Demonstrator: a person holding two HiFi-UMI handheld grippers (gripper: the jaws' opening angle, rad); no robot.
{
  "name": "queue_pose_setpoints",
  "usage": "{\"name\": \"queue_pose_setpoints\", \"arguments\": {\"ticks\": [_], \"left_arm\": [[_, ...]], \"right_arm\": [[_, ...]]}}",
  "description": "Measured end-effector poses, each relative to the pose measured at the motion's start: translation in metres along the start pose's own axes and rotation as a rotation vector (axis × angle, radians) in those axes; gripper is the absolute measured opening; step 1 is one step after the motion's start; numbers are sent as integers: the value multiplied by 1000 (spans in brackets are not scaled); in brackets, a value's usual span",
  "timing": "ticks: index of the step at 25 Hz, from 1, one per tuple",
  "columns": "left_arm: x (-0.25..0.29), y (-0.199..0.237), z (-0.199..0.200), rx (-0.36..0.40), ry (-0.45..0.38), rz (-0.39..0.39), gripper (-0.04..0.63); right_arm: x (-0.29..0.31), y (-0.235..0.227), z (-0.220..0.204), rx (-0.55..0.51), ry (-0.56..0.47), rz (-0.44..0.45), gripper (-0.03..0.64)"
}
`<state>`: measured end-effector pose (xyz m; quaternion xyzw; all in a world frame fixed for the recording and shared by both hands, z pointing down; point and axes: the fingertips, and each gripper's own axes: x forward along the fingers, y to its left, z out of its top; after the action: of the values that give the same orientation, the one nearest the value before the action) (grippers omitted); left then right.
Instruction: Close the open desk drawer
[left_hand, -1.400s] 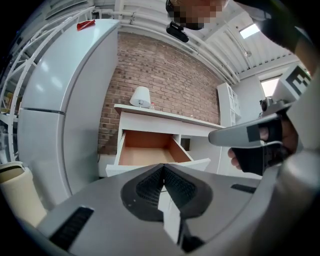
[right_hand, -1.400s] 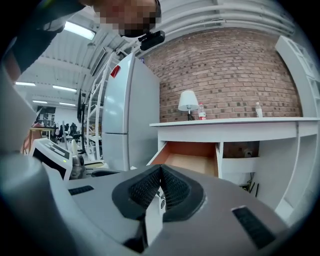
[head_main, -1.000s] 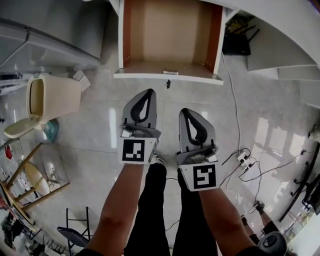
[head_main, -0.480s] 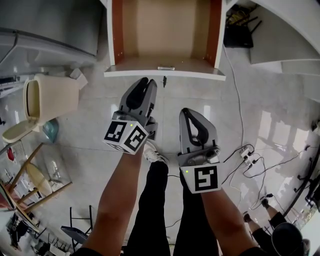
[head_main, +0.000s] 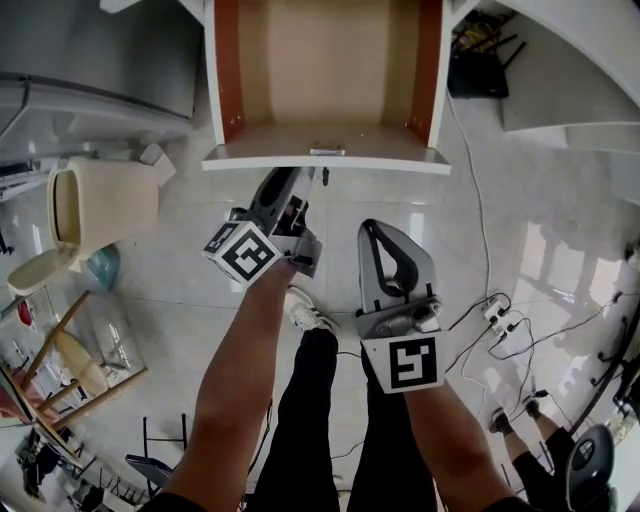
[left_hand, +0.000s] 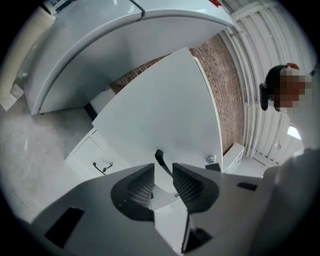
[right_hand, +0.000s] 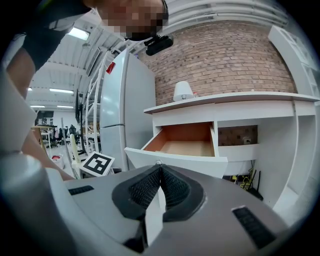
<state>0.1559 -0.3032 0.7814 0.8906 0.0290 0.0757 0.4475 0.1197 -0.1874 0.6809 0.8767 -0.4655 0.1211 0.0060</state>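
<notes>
The desk drawer (head_main: 325, 60) stands pulled out, its wooden inside bare, with a white front (head_main: 325, 160) and a small handle (head_main: 327, 151). My left gripper (head_main: 290, 180) is rolled on its side just short of that front. In the left gripper view its jaws have just been opening, and the left gripper (left_hand: 163, 172) stands open with the dark handle (left_hand: 160, 163) in the gap at the fingertips, untouched by the pads. My right gripper (head_main: 385, 230) hangs back, shut and empty, level with the drawer front (right_hand: 175, 159), and the right gripper (right_hand: 160, 169) shows its pads meeting.
A beige bin (head_main: 95, 200) stands on the floor at the left beside a grey-white appliance (head_main: 90, 70). Cables and a power strip (head_main: 495, 315) lie at the right. Wooden chairs (head_main: 60, 365) stand at the lower left. A lower drawer (left_hand: 95, 160) sits under the open one.
The left gripper has rolled onto its side, moved forward and down to the drawer front, and opened its jaws. The right gripper has stayed where it was.
</notes>
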Motion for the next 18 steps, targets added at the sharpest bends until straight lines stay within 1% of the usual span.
{"name": "queue_pose_setpoints", "arguments": {"ticks": [3,5,8,11,14,18], "left_arm": [[5,3,1,-78,-23,-52,127],[7,3,2,-110,-44,-75,127],[11,1,2,-119,-57,-94,110],[12,-3,3,-126,-73,-117,74],[13,-6,4,-145,-94,-139,66],[10,-6,4,-155,-90,-144,60]], "right_arm": [[3,-2,-3,1,8,-1,27],[4,-4,-5,4,10,-4,27],[4,-6,-4,9,9,-5,26],[5,-8,-4,3,13,0,26],[5,-11,-5,6,14,-3,27],[2,-8,-8,10,19,-2,26]]}}
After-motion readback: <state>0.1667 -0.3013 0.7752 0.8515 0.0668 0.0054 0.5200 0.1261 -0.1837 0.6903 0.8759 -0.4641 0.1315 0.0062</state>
